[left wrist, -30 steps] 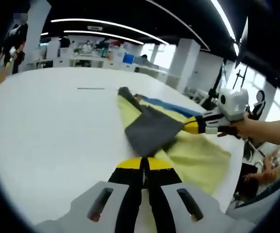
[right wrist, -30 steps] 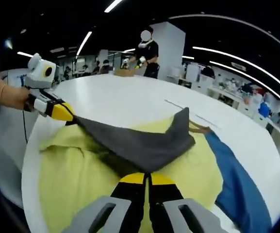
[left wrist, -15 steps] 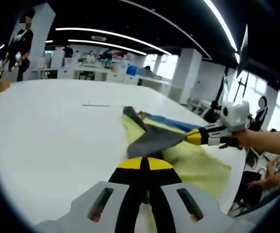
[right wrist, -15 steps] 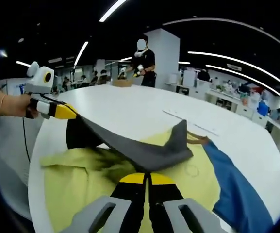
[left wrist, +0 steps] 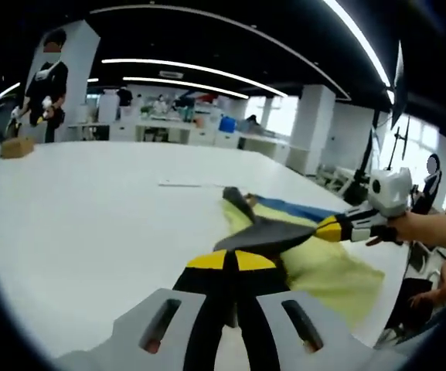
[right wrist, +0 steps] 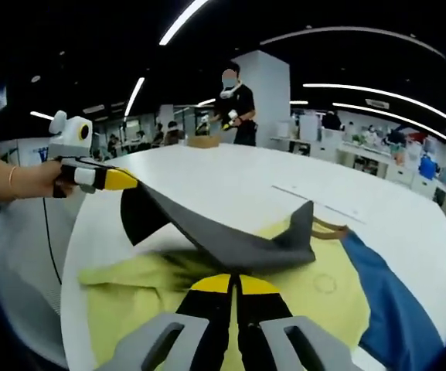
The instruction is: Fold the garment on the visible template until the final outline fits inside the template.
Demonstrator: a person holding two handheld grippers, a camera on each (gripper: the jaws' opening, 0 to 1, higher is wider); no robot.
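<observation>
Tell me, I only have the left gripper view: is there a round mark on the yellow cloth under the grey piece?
Observer: Yes. In the right gripper view a faint circle sits on the yellow cloth, beside the lifted grey garment.
Operator: Is my left gripper actually holding the grey fabric?
Observer: The left gripper has a corner pinched, held up off the table.
Operator: What is behind that far tip?
Observer: A tan strap or loop lies just past the tip, next to the blue cloth.
</observation>
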